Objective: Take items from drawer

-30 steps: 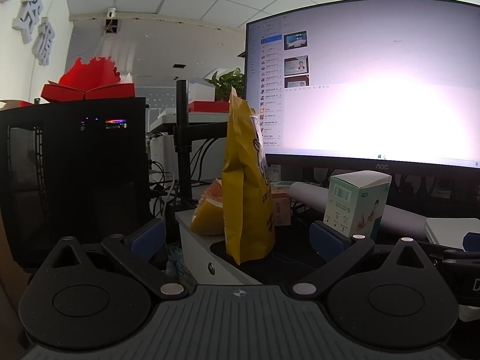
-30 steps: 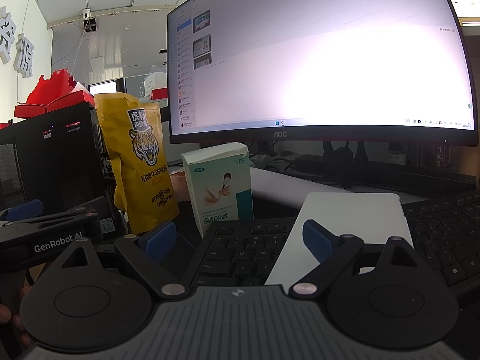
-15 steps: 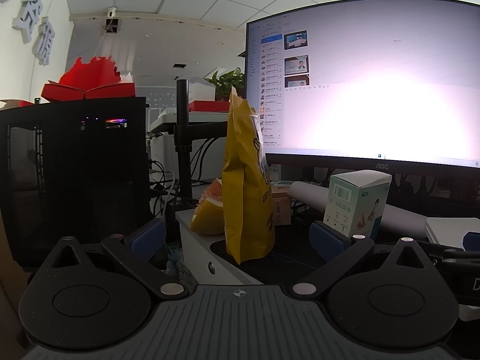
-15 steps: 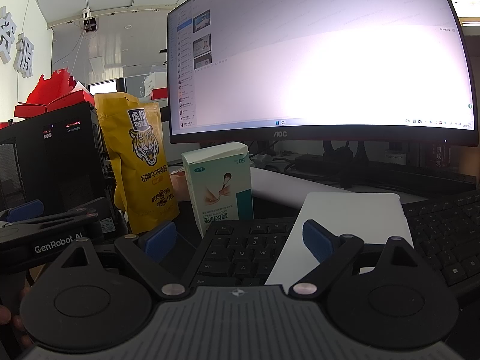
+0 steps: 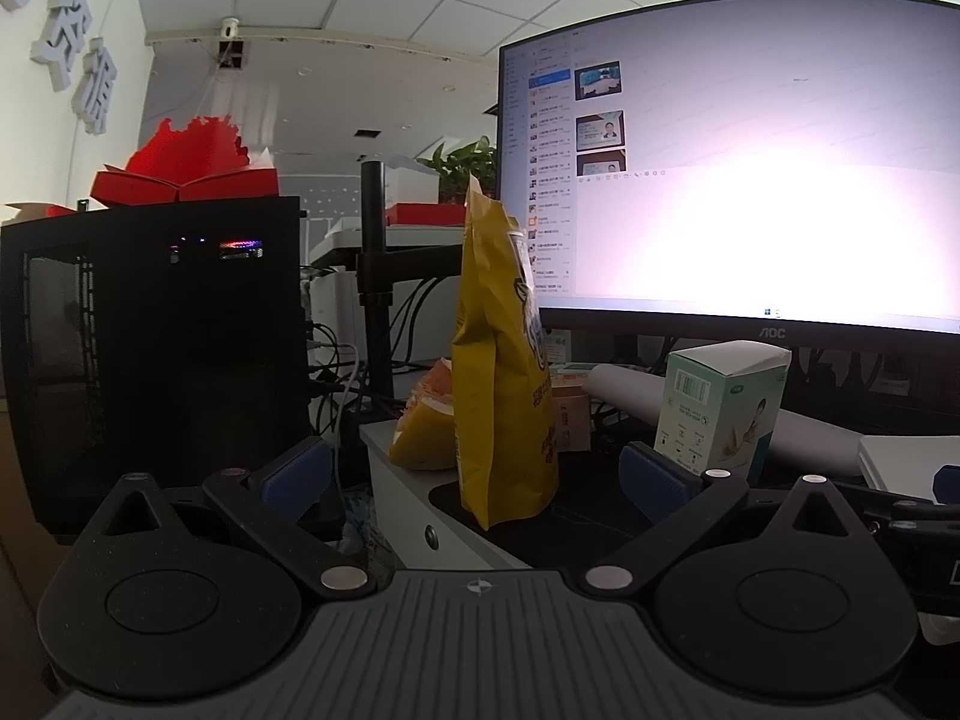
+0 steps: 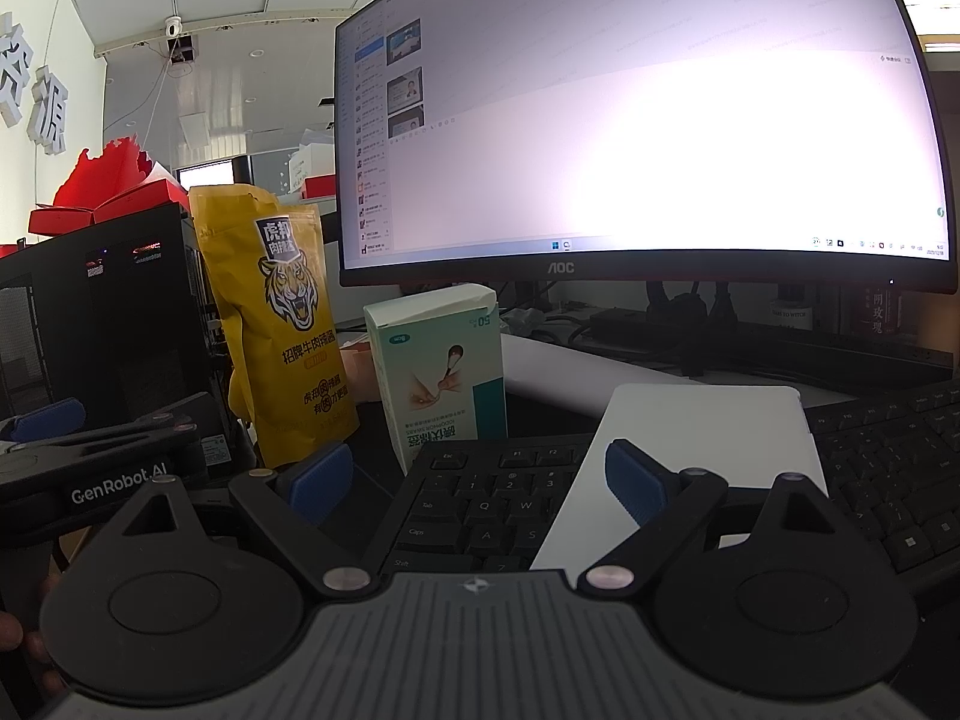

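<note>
A tall yellow pouch point(image 5: 501, 372) point(image 6: 279, 324) with a tiger print stands upright on the desk. To its right stands a white and teal carton point(image 5: 717, 411) point(image 6: 441, 372). An orange packet point(image 5: 423, 426) lies behind the pouch. My left gripper point(image 5: 474, 477) is open, its blue pads apart, with the pouch a little beyond the gap and nothing held. My right gripper point(image 6: 477, 477) is open too, hovering over the black keyboard point(image 6: 498, 504), empty. The left gripper's body point(image 6: 114, 456) shows at the right wrist view's left edge. No drawer is in view.
A large lit monitor point(image 5: 738, 180) point(image 6: 636, 120) fills the back. A black computer case point(image 5: 150, 354) stands at the left with red boxes point(image 5: 186, 174) on top. A white pad point(image 6: 702, 450) lies over the keyboard. A rolled white sheet point(image 6: 576, 375) lies under the monitor.
</note>
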`<state>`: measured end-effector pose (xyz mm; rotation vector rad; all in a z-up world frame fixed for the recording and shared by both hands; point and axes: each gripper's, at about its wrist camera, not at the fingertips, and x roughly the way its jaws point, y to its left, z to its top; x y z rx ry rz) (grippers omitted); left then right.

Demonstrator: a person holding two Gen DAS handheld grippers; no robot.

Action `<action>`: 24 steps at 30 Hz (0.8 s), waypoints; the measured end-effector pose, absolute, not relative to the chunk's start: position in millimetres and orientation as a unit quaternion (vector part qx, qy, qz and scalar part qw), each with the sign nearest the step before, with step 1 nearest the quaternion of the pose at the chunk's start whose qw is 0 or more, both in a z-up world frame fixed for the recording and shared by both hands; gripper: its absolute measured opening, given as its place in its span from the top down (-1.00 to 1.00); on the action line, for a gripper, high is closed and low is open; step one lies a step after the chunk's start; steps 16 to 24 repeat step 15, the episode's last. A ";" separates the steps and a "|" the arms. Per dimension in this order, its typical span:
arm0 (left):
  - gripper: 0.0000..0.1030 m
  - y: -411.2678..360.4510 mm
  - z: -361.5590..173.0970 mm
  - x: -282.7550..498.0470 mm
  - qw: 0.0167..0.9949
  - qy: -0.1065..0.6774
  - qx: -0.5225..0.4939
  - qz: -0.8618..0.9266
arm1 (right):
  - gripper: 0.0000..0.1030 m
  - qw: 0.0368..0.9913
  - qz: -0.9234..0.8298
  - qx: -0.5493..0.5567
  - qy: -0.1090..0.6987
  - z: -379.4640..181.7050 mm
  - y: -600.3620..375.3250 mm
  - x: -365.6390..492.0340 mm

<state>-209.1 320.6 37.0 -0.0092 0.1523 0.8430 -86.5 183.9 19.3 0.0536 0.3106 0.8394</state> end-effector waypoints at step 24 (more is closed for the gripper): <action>-0.99 320.6 34.9 -208.8 0.915 0.078 -0.007 0.396 | -0.77 0.901 0.405 0.026 0.150 19.2 185.1 -88.7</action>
